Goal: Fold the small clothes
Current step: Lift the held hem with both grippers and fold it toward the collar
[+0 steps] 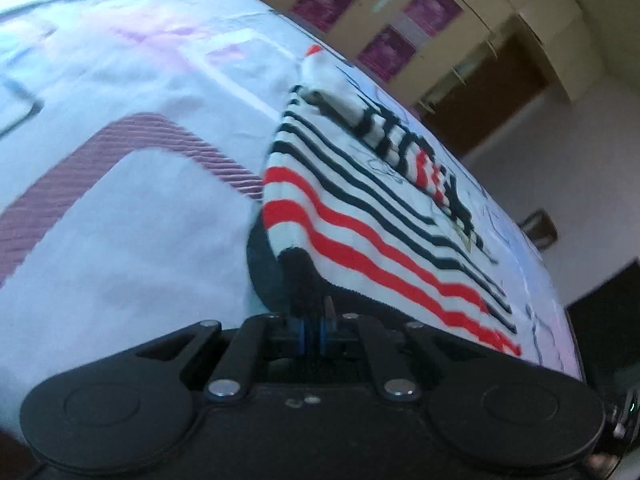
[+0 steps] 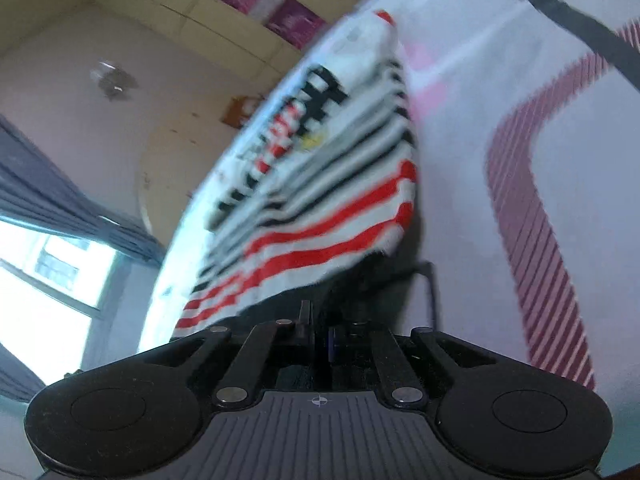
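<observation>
A small white knit garment [image 1: 360,200] with red and navy stripes lies on the bed and stretches away from both grippers. My left gripper [image 1: 312,304] is shut on its dark near hem at one corner and lifts that edge off the sheet. My right gripper [image 2: 320,320] is shut on the same hem at the other corner, with the striped garment [image 2: 320,208] draped just ahead of it. The fingertips are hidden under the cloth in both views. A sleeve or folded part with bold black bars [image 1: 392,136] lies on top of the garment farther away.
The bed sheet [image 1: 120,220] is white with maroon striped bands [image 2: 532,240] and dark lines. Beyond the bed are cream cupboards with magenta panels [image 1: 400,32], a brown door, and a bright window with a dark curtain [image 2: 60,240].
</observation>
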Available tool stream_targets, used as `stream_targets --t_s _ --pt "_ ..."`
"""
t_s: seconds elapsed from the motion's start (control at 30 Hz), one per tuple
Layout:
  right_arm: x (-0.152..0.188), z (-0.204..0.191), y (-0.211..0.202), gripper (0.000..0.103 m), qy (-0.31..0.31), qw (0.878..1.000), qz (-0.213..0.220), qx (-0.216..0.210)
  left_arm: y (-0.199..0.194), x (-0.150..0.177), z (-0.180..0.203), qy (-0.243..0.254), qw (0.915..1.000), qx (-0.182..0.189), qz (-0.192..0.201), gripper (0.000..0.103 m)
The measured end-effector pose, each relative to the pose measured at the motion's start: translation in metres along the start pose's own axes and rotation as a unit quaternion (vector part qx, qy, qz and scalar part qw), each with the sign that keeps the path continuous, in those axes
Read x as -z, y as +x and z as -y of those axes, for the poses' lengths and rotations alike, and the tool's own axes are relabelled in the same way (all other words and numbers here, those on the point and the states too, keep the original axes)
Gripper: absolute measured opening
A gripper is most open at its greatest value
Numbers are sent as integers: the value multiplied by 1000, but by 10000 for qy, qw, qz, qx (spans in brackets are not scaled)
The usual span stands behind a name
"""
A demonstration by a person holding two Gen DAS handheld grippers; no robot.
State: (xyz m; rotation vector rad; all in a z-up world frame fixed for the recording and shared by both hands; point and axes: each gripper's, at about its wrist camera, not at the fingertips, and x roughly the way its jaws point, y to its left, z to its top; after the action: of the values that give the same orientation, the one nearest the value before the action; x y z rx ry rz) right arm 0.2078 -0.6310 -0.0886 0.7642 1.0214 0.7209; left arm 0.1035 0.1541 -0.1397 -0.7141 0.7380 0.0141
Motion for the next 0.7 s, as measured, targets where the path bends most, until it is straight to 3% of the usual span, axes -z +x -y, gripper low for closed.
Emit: stream_targets --t_s 0.2,0.43,0.7 --pt "-16 -23 -8 5 -267 9986 397 -216 -18 -8 10 -321 9975 232 592 6" --pt "-58 -52 -4 5 -521 9947 821 -341 -31 -43 40 -450 9888 747 1212 6" --pt "-123 -78 7 5 -468 9897 1308 -330 1 -111 75 -343 9833 1098 1409 6"
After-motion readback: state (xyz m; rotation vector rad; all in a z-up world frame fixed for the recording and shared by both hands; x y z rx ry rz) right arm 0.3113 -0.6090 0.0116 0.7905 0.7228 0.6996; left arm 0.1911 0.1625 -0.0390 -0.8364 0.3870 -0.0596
